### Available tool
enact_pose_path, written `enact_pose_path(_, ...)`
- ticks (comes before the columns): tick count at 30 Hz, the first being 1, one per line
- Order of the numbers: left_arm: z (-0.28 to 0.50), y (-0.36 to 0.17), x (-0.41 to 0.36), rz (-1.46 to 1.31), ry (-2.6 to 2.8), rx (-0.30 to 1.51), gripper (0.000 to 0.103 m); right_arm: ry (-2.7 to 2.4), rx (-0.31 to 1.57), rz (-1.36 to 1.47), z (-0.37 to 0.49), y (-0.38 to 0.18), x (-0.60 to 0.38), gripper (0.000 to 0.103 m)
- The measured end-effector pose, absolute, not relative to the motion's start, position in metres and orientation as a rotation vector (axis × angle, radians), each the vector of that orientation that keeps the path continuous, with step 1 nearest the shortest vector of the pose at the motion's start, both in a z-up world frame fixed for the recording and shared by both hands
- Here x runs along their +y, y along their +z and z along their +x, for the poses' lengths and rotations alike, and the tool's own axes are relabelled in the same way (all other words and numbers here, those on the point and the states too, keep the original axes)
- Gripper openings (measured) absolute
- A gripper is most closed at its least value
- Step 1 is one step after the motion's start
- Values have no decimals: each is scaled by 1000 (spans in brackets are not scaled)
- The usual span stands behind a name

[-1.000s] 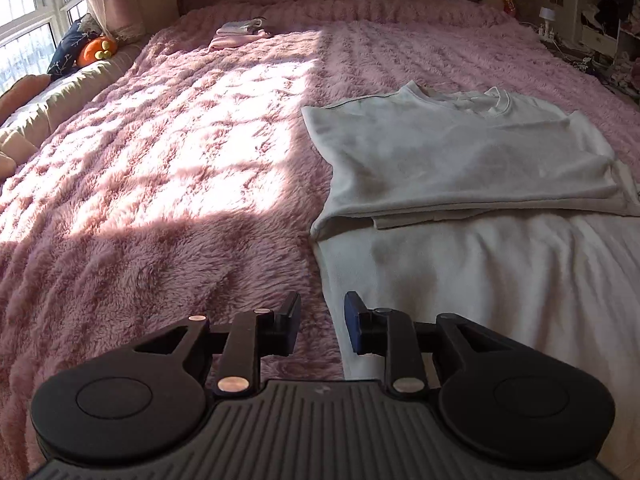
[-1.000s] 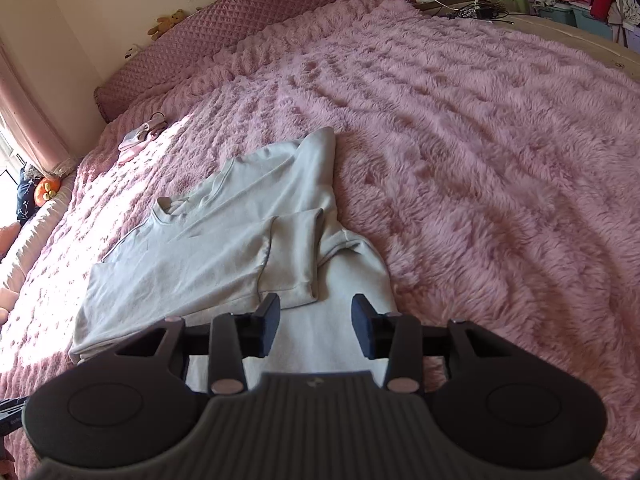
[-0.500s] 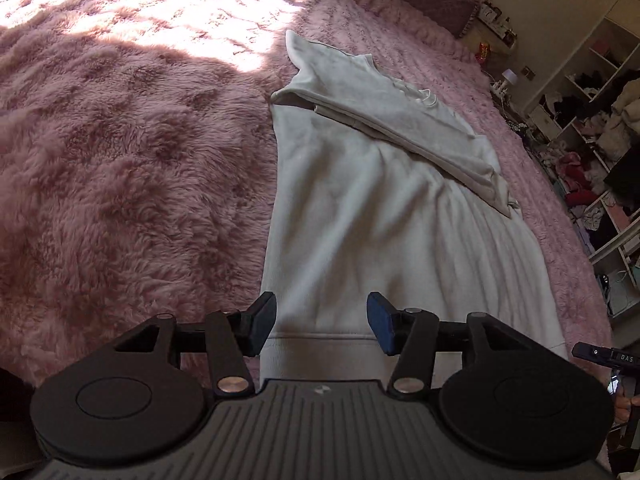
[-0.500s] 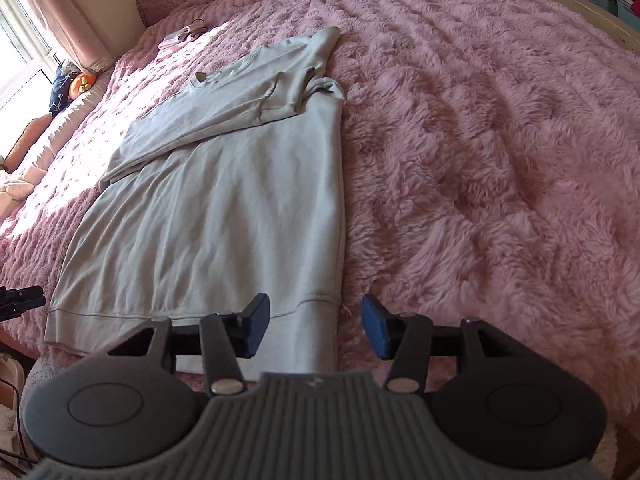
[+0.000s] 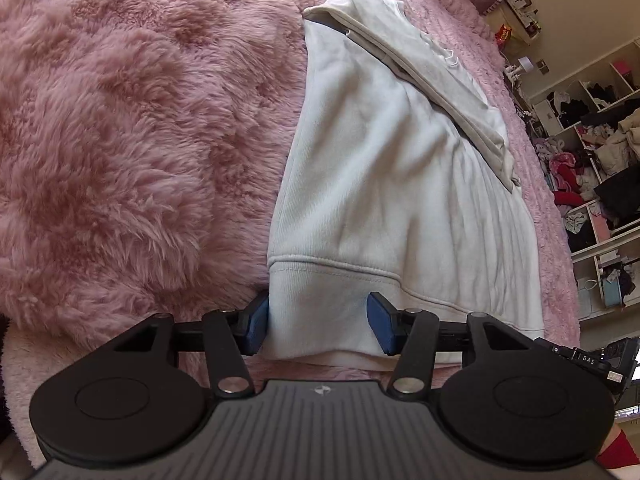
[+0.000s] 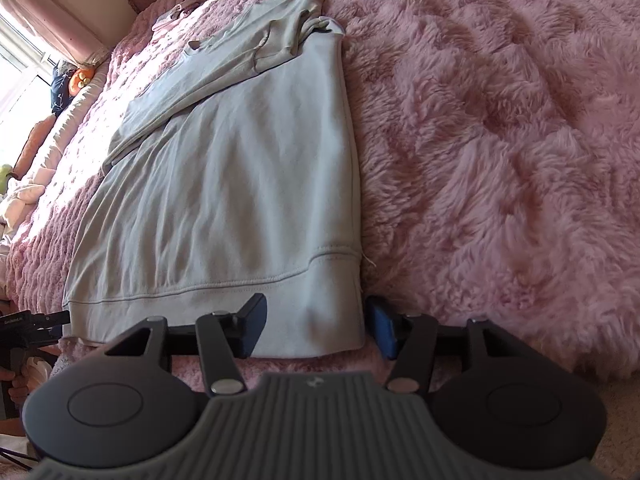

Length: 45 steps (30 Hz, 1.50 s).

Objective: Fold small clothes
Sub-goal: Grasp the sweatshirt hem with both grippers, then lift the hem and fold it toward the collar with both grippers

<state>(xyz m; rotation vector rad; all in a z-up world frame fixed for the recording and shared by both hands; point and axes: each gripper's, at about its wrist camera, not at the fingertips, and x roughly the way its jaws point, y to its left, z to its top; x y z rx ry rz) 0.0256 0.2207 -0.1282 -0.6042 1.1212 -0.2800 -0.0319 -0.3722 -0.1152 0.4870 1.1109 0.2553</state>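
1. The left gripper [image 5: 318, 322] is wide open, its blue pads straddling the left hem corner of the shirt [image 5: 384, 184]; the left pad sits at the fabric's edge and nothing is clamped.
2. The right gripper [image 6: 316, 326] is equally wide open around the right hem corner of the shirt [image 6: 240, 184], not pinching it.
3. Two grippers, one shirt, one bed [image 6: 500, 120].
4. The shirt is pale grey-white, long-sleeved, lying flat on the fluffy pink bed, with its top part and sleeves already folded down across the body and its ribbed hem nearest the grippers.
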Motion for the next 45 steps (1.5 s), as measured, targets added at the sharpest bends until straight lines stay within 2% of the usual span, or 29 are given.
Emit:
enact_pose_path(3, 26, -127, 222, -681, -308, 1102, 61, 303, 1113, 540, -30, -112, -375, 46)
enact_pose_path(5, 27, -129, 221, -684, -286, 1120, 58, 296, 1121, 541, -28, -113, -376, 46)
enact_pose_path(9, 28, -141, 224, -754, -260, 1136, 57, 275, 1144, 638, -25, -119, -383, 46)
enact_pose_path(11, 28, -141, 226, -792, -259, 1120, 56, 284, 1137, 680, -24, -118, -384, 39)
enact_pose_path(12, 28, -140, 226, -798, -258, 1110, 53, 283, 1130, 683, -24, -116, -384, 26)
enact_pose_path(13, 27, -137, 226, -805, -258, 1097, 43, 275, 1129, 692, -25, -114, -385, 19)
enact_pose_path(14, 26, -135, 225, -803, -256, 1092, 26, 265, 1128, 703, -25, -113, -386, 17)
enact_pose_path(15, 26, -132, 224, -794, -258, 1090, 17, 260, 1125, 710, -26, -111, -386, 11)
enact_pose_path(16, 25, -130, 223, -789, -261, 1083, 5, 260, 1119, 718, -27, -109, -387, 9)
enact_pose_path(19, 27, -132, 221, -803, -255, 1090, 5, 274, 1112, 738, -26, -104, -386, 8)
enact_pose_path(20, 29, -135, 220, -814, -257, 1104, 5, 272, 1127, 722, -23, -103, -384, 10)
enact_pose_path(22, 33, -143, 219, -830, -258, 1133, 7, 244, 1169, 693, -18, -106, -381, 33)
enact_pose_path(23, 35, -146, 219, -834, -260, 1147, 9, 248, 1174, 695, -17, -109, -381, 33)
enact_pose_path(26, 38, -149, 218, -821, -259, 1167, 11, 254, 1193, 697, -12, -113, -380, 27)
enact_pose_path(28, 37, -148, 219, -829, -267, 1159, 11, 258, 1195, 686, -11, -113, -380, 12)
enact_pose_path(31, 31, -145, 222, -838, -269, 1143, 7, 257, 1191, 672, -11, -111, -380, 4)
enact_pose_path(35, 25, -138, 230, -943, -291, 1085, 4, 262, 1166, 735, -13, -105, -388, 4)
enact_pose_path(38, 28, -124, 239, -1059, -369, 974, 4, 277, 1105, 796, -9, -90, -395, 3)
enact_pose_path(45, 94, -79, 235, -1129, -553, 756, 4, 289, 937, 924, 39, -52, -405, 3)
